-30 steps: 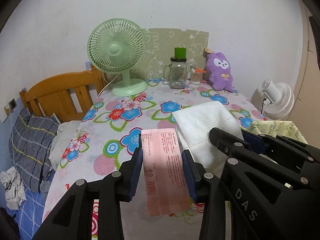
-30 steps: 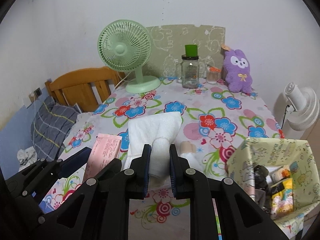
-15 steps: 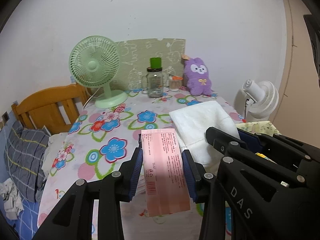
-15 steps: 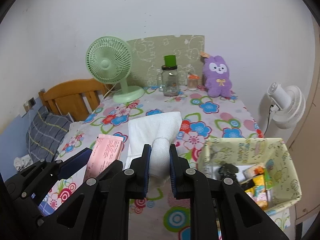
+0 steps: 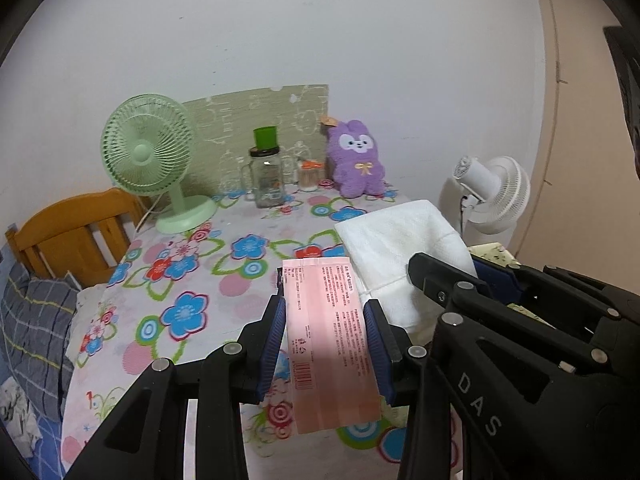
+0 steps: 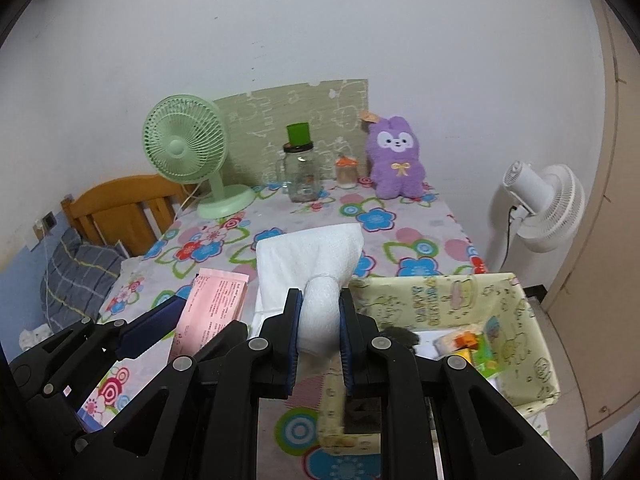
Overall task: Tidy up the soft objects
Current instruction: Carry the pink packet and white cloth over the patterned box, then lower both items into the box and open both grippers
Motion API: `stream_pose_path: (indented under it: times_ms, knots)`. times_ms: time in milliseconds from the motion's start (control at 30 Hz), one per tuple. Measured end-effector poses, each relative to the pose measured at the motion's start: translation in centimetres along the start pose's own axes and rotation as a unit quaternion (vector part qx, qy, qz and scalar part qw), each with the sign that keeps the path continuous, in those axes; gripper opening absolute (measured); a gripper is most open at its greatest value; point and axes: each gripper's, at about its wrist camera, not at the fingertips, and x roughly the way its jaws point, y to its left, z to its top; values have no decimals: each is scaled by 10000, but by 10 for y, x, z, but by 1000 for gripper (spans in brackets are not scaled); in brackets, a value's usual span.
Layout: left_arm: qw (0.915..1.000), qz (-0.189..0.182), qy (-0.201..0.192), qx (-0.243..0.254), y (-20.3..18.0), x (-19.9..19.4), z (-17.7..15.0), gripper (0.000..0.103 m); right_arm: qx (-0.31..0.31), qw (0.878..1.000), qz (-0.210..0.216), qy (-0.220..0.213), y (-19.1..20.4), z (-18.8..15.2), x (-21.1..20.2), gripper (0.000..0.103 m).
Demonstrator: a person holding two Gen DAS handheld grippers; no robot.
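Observation:
My left gripper [image 5: 326, 332] is shut on a flat pink packet [image 5: 330, 344] and holds it above the flowered tablecloth [image 5: 192, 280]. My right gripper [image 6: 319, 322] is shut on a folded white towel [image 6: 312, 256], held in the air at the left rim of a yellow-green printed storage box [image 6: 452, 296]. The towel also shows in the left wrist view [image 5: 400, 248], and the pink packet in the right wrist view [image 6: 212, 304]. A purple plush rabbit [image 6: 396, 160] sits at the back of the table.
A green desk fan [image 6: 188, 156], a glass jar with a green cap [image 6: 300, 172] and a small jar [image 6: 346, 170] stand at the back. A white floor fan [image 6: 540, 208] is right. A wooden headboard [image 6: 116, 208] and grey plaid pillow [image 6: 76, 272] are left. The box holds several small items [image 6: 464, 342].
Both grippers have risen and drawn back to the right with their loads. The storage box now lies right under the right gripper. Both grips are unchanged.

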Motion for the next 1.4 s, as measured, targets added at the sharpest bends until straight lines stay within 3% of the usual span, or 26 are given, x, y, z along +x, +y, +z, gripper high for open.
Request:
stream_pose_path:
  times_ms: [733,1233,1300,1400]
  knots:
    - [9980,-515,234,295,-68,37,7,41,391,9982,-437,137,-74,-7,8,20]
    - [9954,-728,495,372,-91,68,6,42,577,9952,-687,398,-108,-15,27,20]
    - [9955,-704,527,364,-91,71,6,44,620,9948,-684,436,-111,-17,29,20]
    - [9955,-656,580,373,-91,75,4,59,669,9944,-663,486,-115,-19,32,20]
